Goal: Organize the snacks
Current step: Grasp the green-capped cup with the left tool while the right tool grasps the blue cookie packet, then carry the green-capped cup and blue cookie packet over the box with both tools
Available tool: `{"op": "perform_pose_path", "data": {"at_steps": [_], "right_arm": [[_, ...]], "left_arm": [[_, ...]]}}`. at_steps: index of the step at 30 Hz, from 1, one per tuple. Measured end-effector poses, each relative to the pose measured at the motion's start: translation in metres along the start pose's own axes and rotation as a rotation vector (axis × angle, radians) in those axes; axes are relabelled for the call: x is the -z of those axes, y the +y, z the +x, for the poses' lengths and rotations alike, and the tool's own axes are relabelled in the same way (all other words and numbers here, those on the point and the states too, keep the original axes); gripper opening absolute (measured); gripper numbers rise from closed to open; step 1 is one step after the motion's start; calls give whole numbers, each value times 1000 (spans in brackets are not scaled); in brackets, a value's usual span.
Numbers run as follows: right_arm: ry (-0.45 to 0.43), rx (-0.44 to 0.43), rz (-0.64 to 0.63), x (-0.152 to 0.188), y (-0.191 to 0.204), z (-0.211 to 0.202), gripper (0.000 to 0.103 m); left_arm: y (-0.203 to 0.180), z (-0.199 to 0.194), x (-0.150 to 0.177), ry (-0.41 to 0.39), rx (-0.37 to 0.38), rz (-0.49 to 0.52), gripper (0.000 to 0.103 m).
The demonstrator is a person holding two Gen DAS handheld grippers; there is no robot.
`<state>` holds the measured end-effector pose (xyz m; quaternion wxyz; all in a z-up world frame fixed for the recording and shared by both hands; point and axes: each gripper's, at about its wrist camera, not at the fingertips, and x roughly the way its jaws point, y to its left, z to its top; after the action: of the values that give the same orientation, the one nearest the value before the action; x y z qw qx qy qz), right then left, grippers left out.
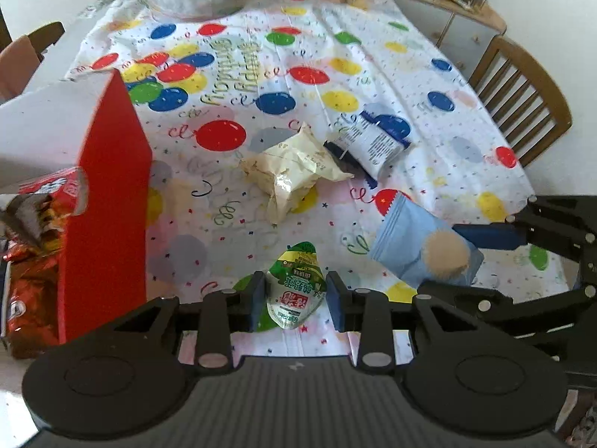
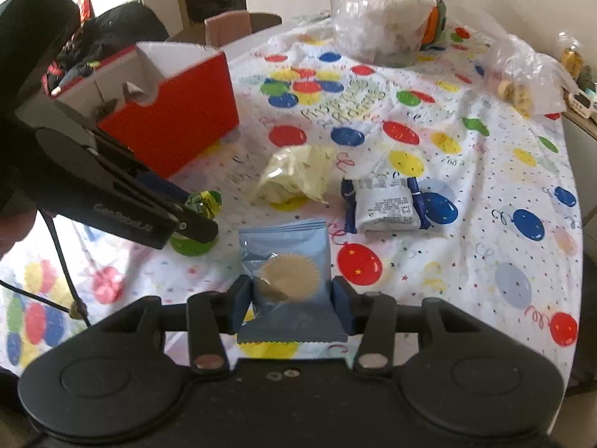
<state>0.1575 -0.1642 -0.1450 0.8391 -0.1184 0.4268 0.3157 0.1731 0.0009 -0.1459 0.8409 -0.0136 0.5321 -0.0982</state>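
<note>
My left gripper (image 1: 294, 295) is shut on a small green snack packet (image 1: 296, 287) and holds it just above the balloon-print tablecloth (image 1: 335, 74). My right gripper (image 2: 293, 298) is shut on a light blue packet (image 2: 289, 280) with a round biscuit pictured on it. In the left wrist view that blue packet (image 1: 421, 246) hangs at the right between the right gripper's fingers (image 1: 488, 237). A red box (image 1: 108, 201) holding snack bags stands at the left. On the cloth lie a cream wrapper (image 1: 294, 168) and a white-and-blue packet (image 1: 373, 142).
The red box (image 2: 175, 112) stands open at the top, behind the left gripper's arm (image 2: 123, 201). Clear plastic bags (image 2: 380, 18) sit at the far end of the table. A wooden chair (image 1: 522, 100) stands at the table's right side, and a cabinet (image 1: 459, 33) is behind it.
</note>
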Motion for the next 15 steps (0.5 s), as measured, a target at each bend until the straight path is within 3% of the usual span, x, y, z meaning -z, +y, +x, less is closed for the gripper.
{"op": "perform_pose_path", "data": {"at_steps": [15], "right_arm": [[-90, 31, 69, -31, 58, -53, 45]], "left_arm": [[44, -83, 13, -104, 32, -51, 34]]}}
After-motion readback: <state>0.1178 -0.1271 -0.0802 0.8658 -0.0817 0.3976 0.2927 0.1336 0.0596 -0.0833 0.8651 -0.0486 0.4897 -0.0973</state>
